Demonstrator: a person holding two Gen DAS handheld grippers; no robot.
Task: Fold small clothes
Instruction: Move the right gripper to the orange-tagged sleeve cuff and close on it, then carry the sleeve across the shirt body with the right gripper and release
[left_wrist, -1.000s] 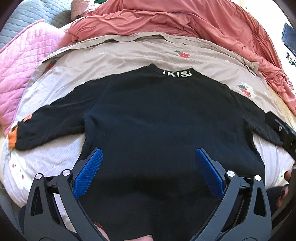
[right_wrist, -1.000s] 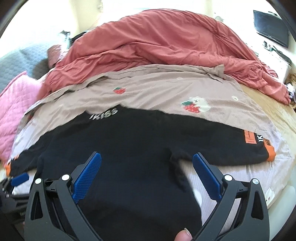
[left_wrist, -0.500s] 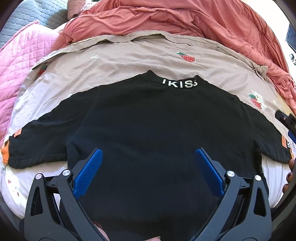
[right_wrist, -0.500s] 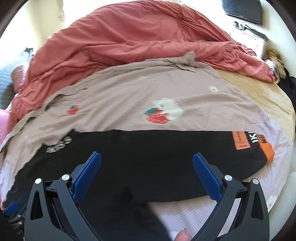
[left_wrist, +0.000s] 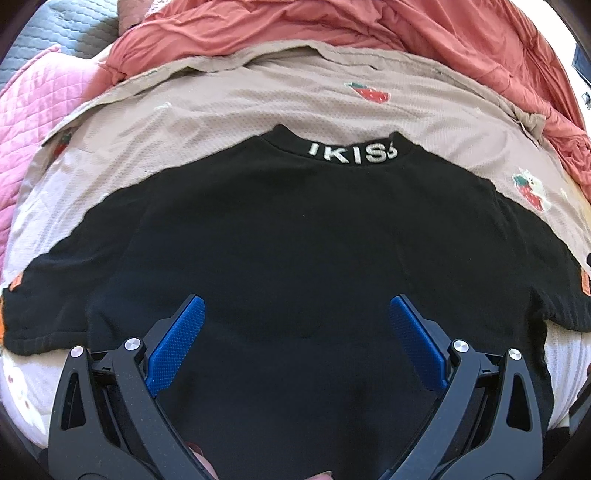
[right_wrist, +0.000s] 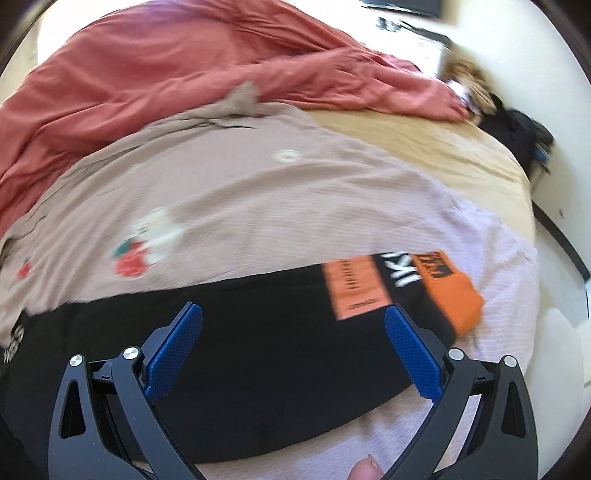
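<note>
Left gripper (left_wrist: 297, 321) is held jaws apart, empty, over the black sweater (left_wrist: 295, 240) spread flat ahead. Right gripper (right_wrist: 293, 325) is likewise spread, with the orange cuff (right_wrist: 452, 295) seen ahead-right of it.

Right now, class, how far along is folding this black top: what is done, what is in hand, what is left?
Done: the black top lies spread flat, sleeves out. In hand: nothing; the left gripper and right gripper are both open, the right over the orange-cuffed sleeve. Left: every fold.
</note>
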